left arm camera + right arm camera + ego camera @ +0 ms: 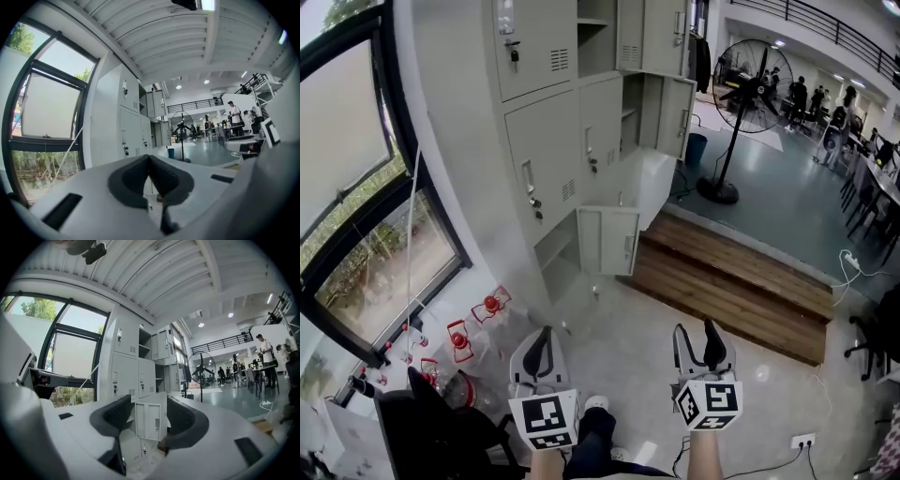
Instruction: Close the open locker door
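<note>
A bank of grey lockers (546, 141) stands ahead against the wall by the window. Its lowest compartment has its door (607, 241) swung out toward me, and further doors (675, 114) hang open higher up. My left gripper (542, 352) is low in the head view, well short of the lockers, its pads meeting at the tip with nothing between them (149, 159). My right gripper (698, 342) is beside it, jaws apart and empty. In the right gripper view the open low door (150, 420) shows far off through the gap of the right gripper (149, 409).
A wooden step (731, 281) runs right of the lockers, with a pedestal fan (741, 94) beyond it. Red-capped clear containers (459, 342) lie on the floor at the left near a black chair (431, 422). A large window (366, 187) fills the left. People stand far back.
</note>
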Motion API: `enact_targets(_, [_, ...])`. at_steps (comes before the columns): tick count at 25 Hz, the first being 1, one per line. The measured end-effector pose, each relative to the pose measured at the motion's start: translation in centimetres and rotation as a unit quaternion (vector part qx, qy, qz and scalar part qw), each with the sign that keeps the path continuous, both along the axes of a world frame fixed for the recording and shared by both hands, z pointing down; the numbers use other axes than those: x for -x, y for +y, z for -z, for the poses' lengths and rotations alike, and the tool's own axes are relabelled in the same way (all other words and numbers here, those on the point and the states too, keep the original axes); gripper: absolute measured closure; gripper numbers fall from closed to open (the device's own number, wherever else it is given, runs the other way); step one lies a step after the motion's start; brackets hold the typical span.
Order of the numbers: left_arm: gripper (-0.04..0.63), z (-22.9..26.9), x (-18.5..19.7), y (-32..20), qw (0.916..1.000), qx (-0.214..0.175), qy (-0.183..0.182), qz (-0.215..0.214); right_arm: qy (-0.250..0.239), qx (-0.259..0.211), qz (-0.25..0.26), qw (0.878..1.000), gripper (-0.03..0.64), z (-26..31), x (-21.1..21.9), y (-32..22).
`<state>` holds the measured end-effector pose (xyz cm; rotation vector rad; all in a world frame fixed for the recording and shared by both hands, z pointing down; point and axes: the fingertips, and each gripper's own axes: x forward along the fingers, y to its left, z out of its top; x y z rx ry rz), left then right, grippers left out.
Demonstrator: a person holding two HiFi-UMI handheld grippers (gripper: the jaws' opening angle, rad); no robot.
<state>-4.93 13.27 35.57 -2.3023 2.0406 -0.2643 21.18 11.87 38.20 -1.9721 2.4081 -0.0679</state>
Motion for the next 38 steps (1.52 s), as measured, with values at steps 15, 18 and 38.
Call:
enact_targets(15, [0.594, 0.7, 2.0, -16.7, 0.9995, -0.012, 0.013, -0.026, 0.020, -0.018, -0.008, 1.000, 0.383, 1.4, 2.9, -16.0])
enact_targets(18, [0.594, 0.9, 2.0, -19.9, 0.9992, -0.014, 0.016, -0.033, 0.023, -0.018, -0.010, 1.000, 0.383, 1.7, 3.2, -18.8])
enact_targets(38, [0.594, -2.2, 1.6, -33.1, 0.9983, 0.023, 0.008, -0.053, 0.026, 0.032, -0.001, 0.999, 0.383, -2.4, 4.2, -31.4])
